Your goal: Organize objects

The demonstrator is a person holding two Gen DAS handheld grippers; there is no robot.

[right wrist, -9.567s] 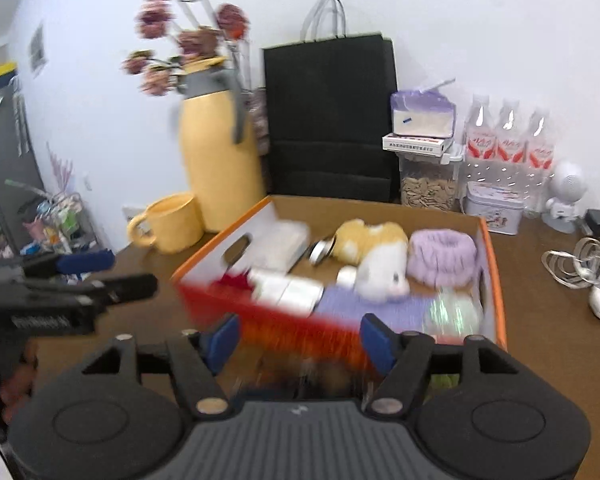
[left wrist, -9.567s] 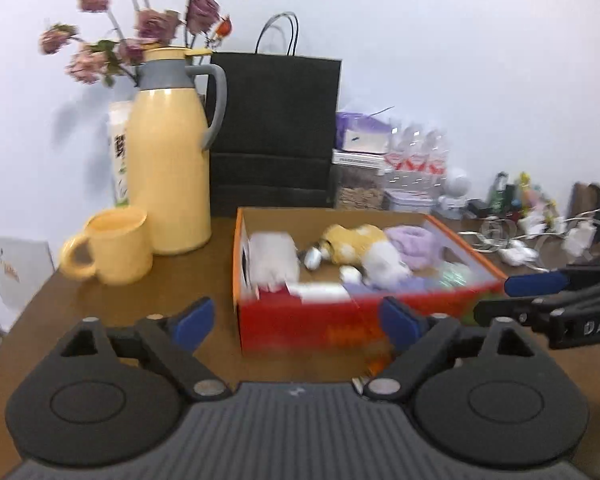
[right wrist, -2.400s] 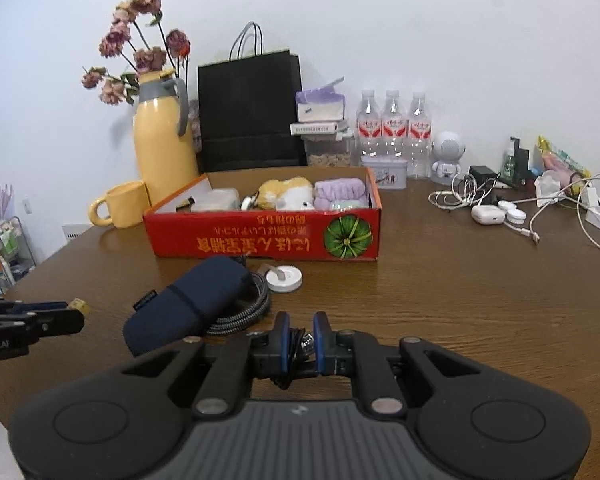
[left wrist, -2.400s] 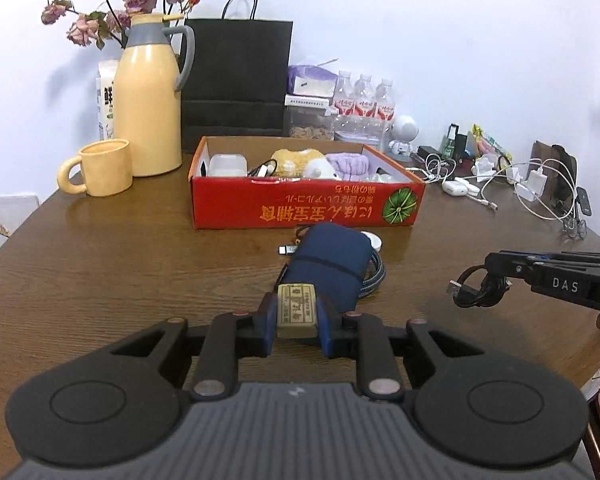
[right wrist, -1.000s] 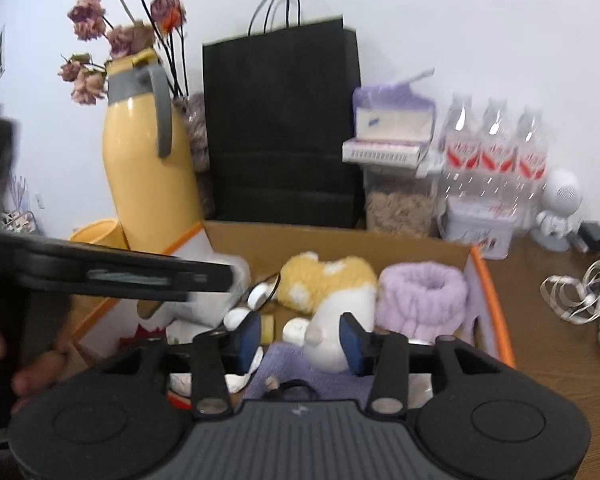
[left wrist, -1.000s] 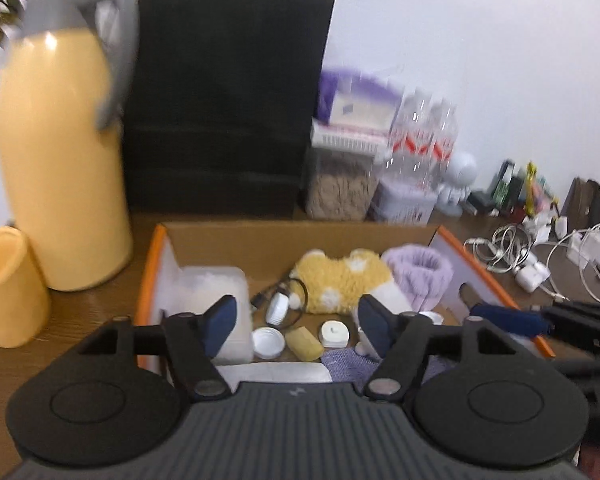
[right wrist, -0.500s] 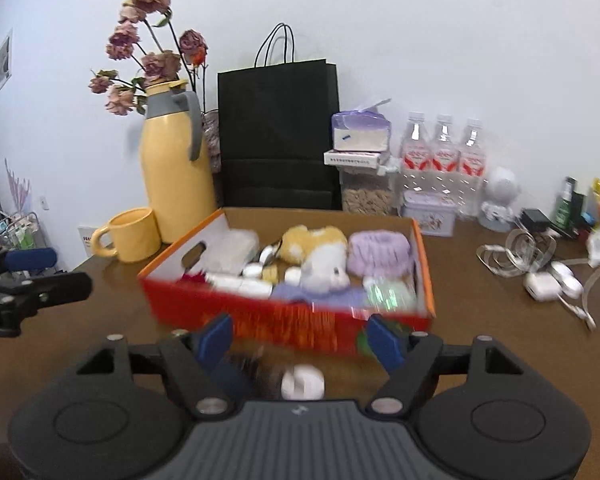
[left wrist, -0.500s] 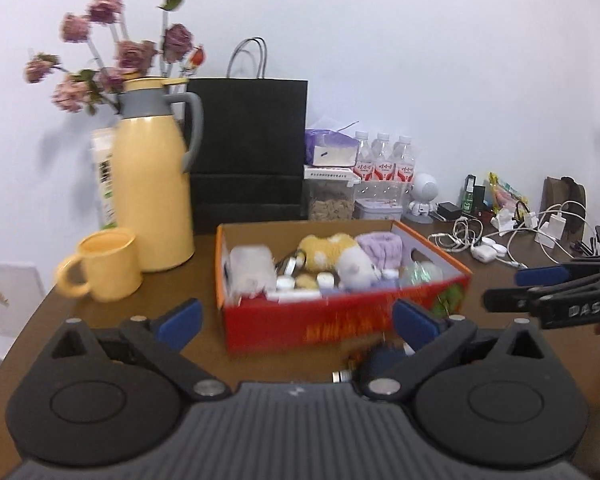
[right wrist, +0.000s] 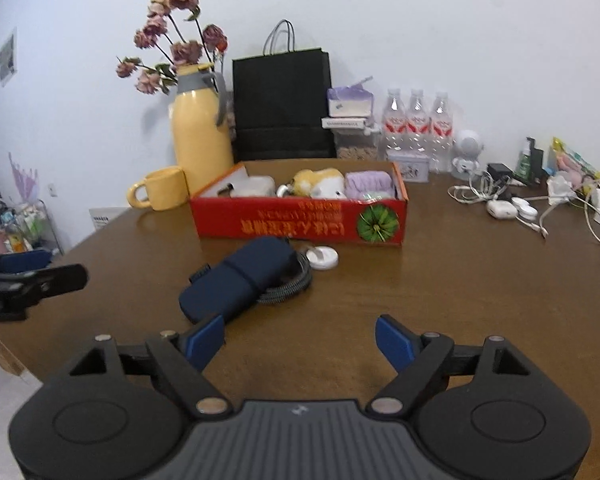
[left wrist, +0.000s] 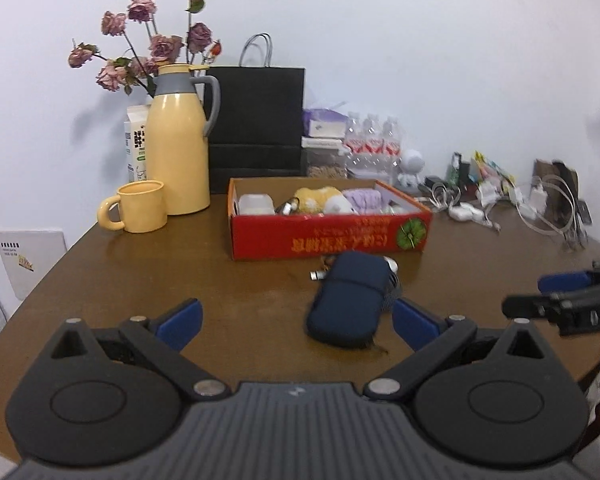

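Note:
A red cardboard box sits mid-table, holding a yellow-white plush, a purple band, a white case and small items. In front of it lie a navy pouch, a coiled braided cable and a white round puck. My left gripper is open and empty, just short of the pouch. My right gripper is empty, its jaws still opening, with the pouch ahead to its left. Each gripper shows in the other's view: right, left.
A yellow jug with dried flowers and a yellow mug stand back left. A black paper bag, water bottles and tangled chargers and cables line the back and right. The table edge curves at the left.
Both grippers pulled back from above the box to the near side of the table. Their jaws spread wider. The pouch, cable and puck came back into view.

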